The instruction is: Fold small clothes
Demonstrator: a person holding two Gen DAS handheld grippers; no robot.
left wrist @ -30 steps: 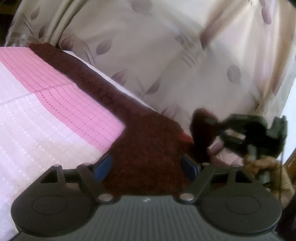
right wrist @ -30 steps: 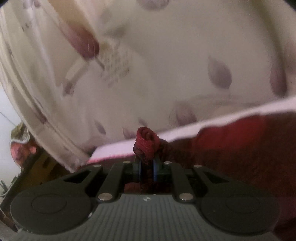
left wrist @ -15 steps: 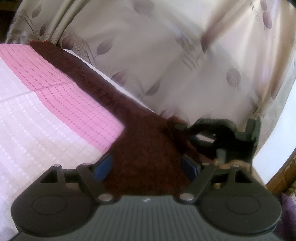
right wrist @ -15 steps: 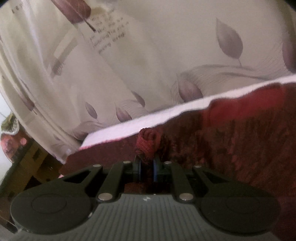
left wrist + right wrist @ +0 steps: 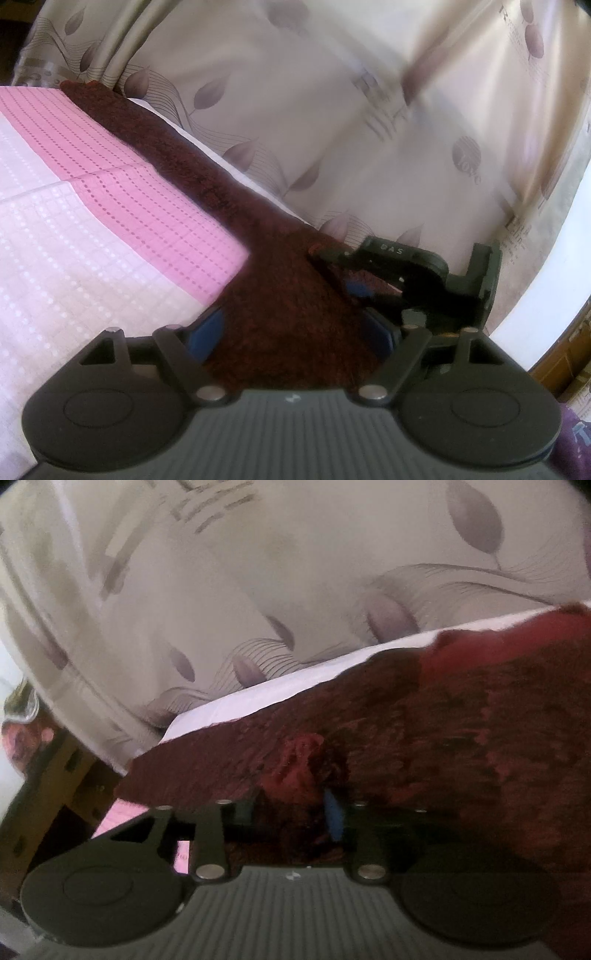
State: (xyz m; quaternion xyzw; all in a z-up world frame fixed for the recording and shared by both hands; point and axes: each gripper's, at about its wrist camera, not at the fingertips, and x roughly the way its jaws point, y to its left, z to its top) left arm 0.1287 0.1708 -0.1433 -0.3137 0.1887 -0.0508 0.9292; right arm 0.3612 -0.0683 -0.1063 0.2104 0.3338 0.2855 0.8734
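A dark maroon knitted garment (image 5: 280, 295) lies along the far edge of the pink and white bed sheet (image 5: 110, 221). My left gripper (image 5: 293, 328) rests low over its near part, blue pads wide apart with the knit spread between them. My right gripper (image 5: 340, 273) is down on the garment just to the right. In the right wrist view the right gripper (image 5: 291, 805) has its jaws opening. A bunched-up fold of the garment (image 5: 301, 760) stands between them, loose from the left finger.
A beige curtain with a leaf print (image 5: 332, 110) hangs right behind the bed's far edge. Wooden furniture (image 5: 48, 775) stands beyond the bed corner. A purple cloth (image 5: 572, 439) shows at the lower right.
The right gripper has come down with the pinched fold onto the flat garment, and its jaws have parted. The left gripper has stayed where it was.
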